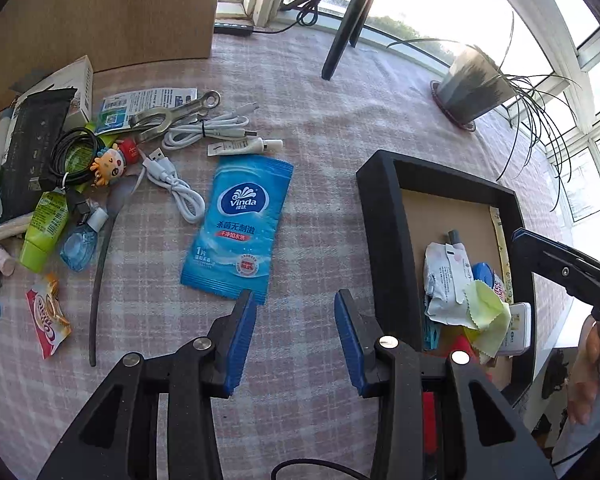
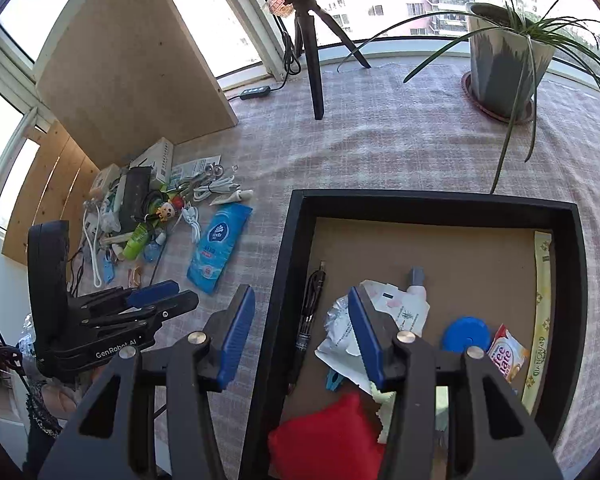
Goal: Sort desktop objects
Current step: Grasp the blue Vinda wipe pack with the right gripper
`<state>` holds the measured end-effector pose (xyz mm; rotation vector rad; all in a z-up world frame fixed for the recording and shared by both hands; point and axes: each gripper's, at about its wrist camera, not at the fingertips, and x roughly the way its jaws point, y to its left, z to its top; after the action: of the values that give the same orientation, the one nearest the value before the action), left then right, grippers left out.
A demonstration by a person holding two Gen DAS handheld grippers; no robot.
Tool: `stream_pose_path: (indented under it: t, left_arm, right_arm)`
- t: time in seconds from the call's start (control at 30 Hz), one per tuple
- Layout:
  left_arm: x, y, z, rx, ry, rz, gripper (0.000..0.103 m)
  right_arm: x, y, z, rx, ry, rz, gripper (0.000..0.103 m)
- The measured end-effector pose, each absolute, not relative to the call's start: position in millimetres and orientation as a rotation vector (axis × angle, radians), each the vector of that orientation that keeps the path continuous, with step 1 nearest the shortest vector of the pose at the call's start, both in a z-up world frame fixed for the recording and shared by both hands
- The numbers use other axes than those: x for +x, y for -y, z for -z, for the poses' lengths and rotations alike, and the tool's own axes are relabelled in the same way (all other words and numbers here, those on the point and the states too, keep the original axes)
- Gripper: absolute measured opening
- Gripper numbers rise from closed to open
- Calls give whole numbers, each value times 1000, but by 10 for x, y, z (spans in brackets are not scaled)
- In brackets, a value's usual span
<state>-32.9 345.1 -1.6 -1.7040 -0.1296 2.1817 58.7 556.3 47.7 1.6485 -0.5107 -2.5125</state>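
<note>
left gripper point(image 1: 294, 300) jaws open, right gripper point(image 2: 302, 298) jaws open

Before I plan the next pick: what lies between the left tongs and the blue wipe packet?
Only bare checked tablecloth; the left tongs stand open, just short of the blue wipe packet, per the left wrist view.

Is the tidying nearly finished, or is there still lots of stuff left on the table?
Partly done. The black tray already holds a red pouch, a blue round lid, a black pen and some packets. Nothing is in hand: both the left tongs and right tongs are open and empty. Left to sort: the blue Vinda wipe packet, white cables and the cluttered pile.
</note>
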Motion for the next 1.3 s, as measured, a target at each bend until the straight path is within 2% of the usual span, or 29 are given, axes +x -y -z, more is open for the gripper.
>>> stream_pose_path:
  t: [0.4,0.53,0.8,0.93,1.1,1.3]
  left_arm:
    - [-711,-3113,387,-1796,166,-2164,39]
    - [-772,-3116,474,-1800,174,-2140,39]
    - [-891,-3185,563,-1781,158,-2139,48]
    - [-940,-3239,568,-1770,153,-2134,48]
    - [-953,-3327,571,-1754,147,-2114,48]
    - [-915,-3400,569,-1735,140,-2108,39]
  right_arm:
    - [-157,-4819,-15,1753,584,2310,48]
    - [-364,-4668,158,1814,557,2288,48]
    - [-572,-4588,460,1905,631,2214,48]
    - [-651,-4580,568,1933,670,2186,47]
    - [-704,-4572,694,1969,713,2143,43]
    - [-681,-4568,710,1957,696,2163,33]
